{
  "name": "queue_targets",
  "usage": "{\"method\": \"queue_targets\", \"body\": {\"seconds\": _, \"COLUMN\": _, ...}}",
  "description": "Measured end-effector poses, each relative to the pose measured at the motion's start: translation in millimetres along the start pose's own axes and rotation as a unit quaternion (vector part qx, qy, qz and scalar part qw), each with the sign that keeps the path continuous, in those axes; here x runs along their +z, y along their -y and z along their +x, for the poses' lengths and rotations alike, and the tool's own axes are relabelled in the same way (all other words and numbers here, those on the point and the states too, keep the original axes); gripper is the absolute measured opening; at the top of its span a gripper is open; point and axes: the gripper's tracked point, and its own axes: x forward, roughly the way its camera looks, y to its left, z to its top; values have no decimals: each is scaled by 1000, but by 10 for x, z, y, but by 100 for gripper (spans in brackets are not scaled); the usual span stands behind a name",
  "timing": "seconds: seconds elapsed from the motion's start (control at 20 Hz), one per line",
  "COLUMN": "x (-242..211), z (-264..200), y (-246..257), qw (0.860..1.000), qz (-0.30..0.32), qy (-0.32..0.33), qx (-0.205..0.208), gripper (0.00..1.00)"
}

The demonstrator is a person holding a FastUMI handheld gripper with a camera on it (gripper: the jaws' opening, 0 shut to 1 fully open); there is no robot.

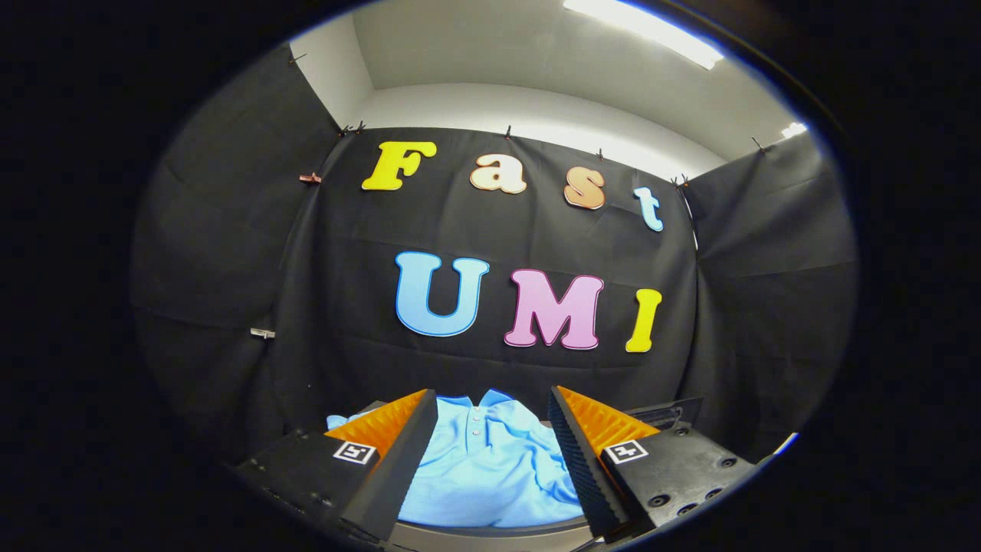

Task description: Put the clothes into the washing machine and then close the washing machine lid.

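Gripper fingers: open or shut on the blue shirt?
Open. The gripper has a wide gap between its fingers, with the shirt lying ahead, ungripped.

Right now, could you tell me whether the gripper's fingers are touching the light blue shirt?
Cannot tell. In the gripper view the gripper is open, its fingers spread either side of the light blue shirt, but whether they hover over the cloth or rest on it is unclear.

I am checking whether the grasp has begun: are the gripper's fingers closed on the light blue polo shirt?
No: the gripper is open, its fingers wide apart, with the light blue polo shirt lying between and beyond them.
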Motion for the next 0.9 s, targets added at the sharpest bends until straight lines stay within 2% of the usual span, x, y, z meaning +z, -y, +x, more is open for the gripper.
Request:
{"method": "queue_targets", "body": {"seconds": 0.3, "x": -69, "z": 223, "y": -87, "qw": 1000, "qz": 4, "qy": -16, "qx": 14, "gripper": 92}}
{"method": "queue_targets", "body": {"seconds": 0.75, "x": -419, "z": 715, "y": -154, "qw": 993, "qz": 5, "qy": -113, "qx": 18, "gripper": 92}}
{"method": "queue_targets", "body": {"seconds": 0.9, "x": -557, "z": 861, "y": -199, "qw": 989, "qz": 0, "qy": -145, "qx": 32, "gripper": 92}}
